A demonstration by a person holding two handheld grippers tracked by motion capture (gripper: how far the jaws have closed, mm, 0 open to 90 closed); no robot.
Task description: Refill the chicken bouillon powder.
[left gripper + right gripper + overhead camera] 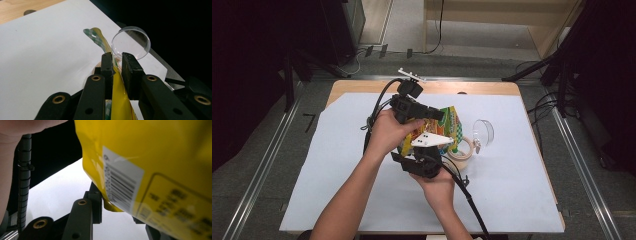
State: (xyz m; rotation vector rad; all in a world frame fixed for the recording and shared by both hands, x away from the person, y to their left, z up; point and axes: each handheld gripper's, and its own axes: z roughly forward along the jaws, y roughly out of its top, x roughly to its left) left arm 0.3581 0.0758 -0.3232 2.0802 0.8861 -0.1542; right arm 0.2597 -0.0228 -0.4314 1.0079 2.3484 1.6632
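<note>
The glossy yellow plastic snack bag (453, 125) hung above the middle of the white-covered counter (337, 165), pinched between both tools. The left tool (117, 65) was clenched on its thin edge; the right tool (117, 206) gripped a lower corner by the barcode label. It looked light, soft and slippery, likely to crumple, so the flat sealed edges seemed the safest hold. Just below, toward 3 o'clock, lay a beige roll of tape (462, 148), and beyond it a clear round plastic lid (484, 131), both close enough to be knocked.
</note>
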